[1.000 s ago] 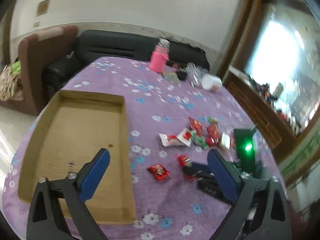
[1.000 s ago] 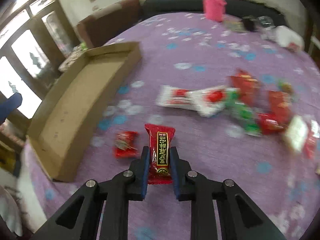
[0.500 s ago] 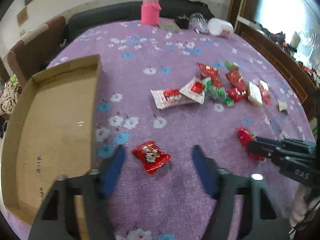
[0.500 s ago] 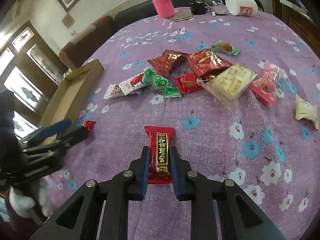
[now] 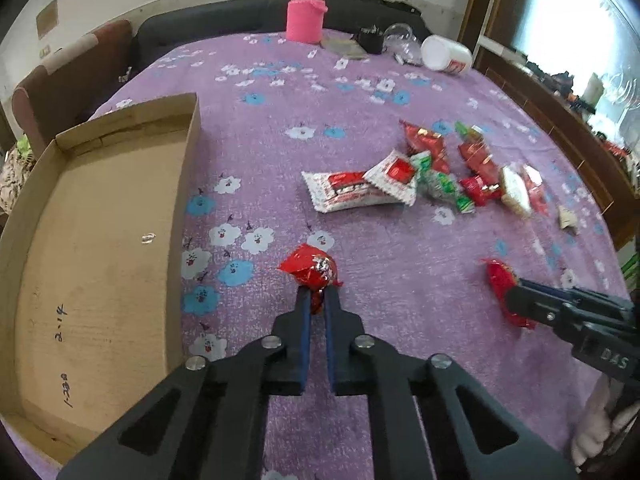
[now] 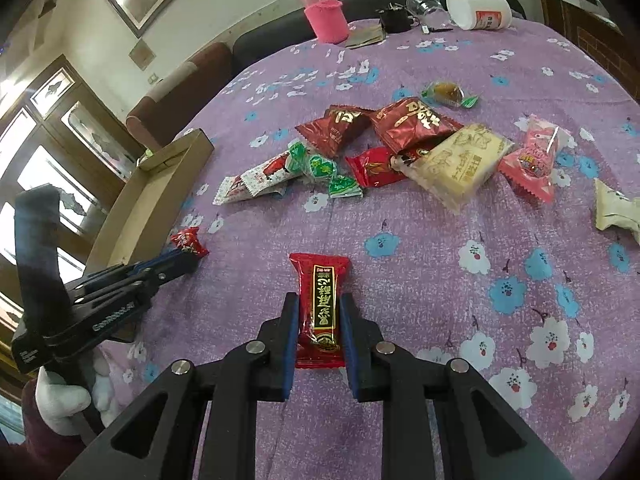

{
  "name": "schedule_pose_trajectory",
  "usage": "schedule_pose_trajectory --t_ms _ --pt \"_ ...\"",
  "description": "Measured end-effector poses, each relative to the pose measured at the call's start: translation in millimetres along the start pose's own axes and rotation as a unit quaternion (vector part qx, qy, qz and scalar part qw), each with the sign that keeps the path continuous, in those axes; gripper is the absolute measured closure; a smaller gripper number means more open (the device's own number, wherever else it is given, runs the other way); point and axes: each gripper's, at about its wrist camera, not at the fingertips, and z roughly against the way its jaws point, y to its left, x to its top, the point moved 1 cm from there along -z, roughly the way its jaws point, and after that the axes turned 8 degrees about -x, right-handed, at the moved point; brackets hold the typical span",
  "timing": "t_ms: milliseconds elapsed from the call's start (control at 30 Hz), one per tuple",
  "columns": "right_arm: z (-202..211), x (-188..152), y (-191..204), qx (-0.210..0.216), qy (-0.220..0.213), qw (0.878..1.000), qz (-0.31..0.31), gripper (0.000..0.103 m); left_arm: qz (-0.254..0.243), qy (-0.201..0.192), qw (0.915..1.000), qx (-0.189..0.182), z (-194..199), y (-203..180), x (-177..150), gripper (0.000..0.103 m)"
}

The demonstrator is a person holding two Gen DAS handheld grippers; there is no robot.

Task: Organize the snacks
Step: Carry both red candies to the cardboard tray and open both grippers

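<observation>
The left gripper (image 5: 316,300) has just closed its jaws on a small red candy (image 5: 311,270), near the right wall of the cardboard tray (image 5: 182,184). The right gripper (image 6: 318,312) grips a long red snack bar (image 6: 321,308) above the purple tablecloth (image 6: 420,288); the snack pile (image 6: 400,148) lies farther away.

In the left wrist view the cardboard tray (image 5: 100,240) lies on the desk (image 5: 280,120) at the left of the frame. A heap of snack packets (image 5: 420,176) sits right of centre, with the bottle (image 5: 306,12) and a tipped jar (image 5: 446,58) along the upper edge behind it. The left tool (image 5: 316,300) stands at lower centre, a small candy (image 5: 312,270) between its tips, just right of the tray. The right tool (image 5: 516,300) enters from the right edge with a long bar packet (image 5: 500,280) in its grip.
</observation>
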Motion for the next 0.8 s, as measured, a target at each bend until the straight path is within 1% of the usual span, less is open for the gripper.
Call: schedule_pose_trajectory --t_ms 133,200,233,267,333,400,467,533,567,600,633,667,700,800 --pt "10.9 -0.6 2.3 -0.004 -0.013 1.0 -0.002 0.082 0.004 -0.011 0.9998 -0.015 9.3 2.0 0.1 0.097" --pt "15.5 -1.1 4.3 -0.005 -0.016 1.0 -0.001 0.082 0.005 -0.012 0.9997 -0.021 11.0 3.1 -0.4 0.091" --pt "17.9 -1.6 5.2 -0.007 -0.02 1.0 -0.001 0.082 0.008 -0.009 0.9997 -0.022 10.6 4.9 -0.7 0.078" --pt "19.6 -2.0 5.7 -0.008 -0.022 1.0 -0.001 0.082 0.014 -0.007 0.9996 -0.024 9.7 6.6 -0.6 0.06" --pt "22.9 -3.5 8.1 -0.005 -0.024 1.0 -0.003 0.082 0.018 -0.01 0.9995 -0.022 8.7 7.9 0.4 0.045" --pt "25.9 -6.1 10.9 -0.006 -0.025 1.0 0.0 0.082 0.014 -0.015 0.9998 -0.008 7.4 7.9 2.7 0.045" --pt "27.8 -8.2 12.9 -0.007 -0.025 1.0 0.002 0.082 0.01 -0.009 0.9999 -0.001 1.6 6.4 6.2 0.043" --pt "29.4 -10.5 14.3 -0.005 -0.026 1.0 0.001 0.082 0.001 0.003 1.0 0.007 -7.4 4.2 7.1 0.043" --pt "31.0 -11.4 14.3 -0.003 -0.027 1.0 0.0 0.082 -0.013 0.002 0.9997 0.02 -10.2 -0.3 6.5 0.047" --pt "33.1 -12.1 14.6 -0.002 -0.03 1.0 0.001 0.082 -0.023 0.007 0.9993 0.027 -13.8 -3.5 5.2 0.053" --pt "34.8 -12.7 14.7 -0.002 -0.032 0.999 0.001 0.082 -0.039 0.005 0.9979 0.052 -16.1 -7.7 3.0 0.07" --pt "36.2 -13.4 14.6 -0.002 -0.033 0.999 0.0 0.082 -0.046 0.002 0.997 0.061 -16.4 -8.7 1.6 0.086" --pt "38.1 -13.9 14.1 -0.002 -0.035 0.999 -0.001 0.082 -0.049 -0.001 0.9971 0.058 -14.9 -9.5 0.4 0.089" --pt "41.0 -14.9 12.1 0.001 -0.038 0.999 -0.003 0.082 -0.035 -0.011 0.9988 0.032 -3.6 -7.4 -1.1 0.09"
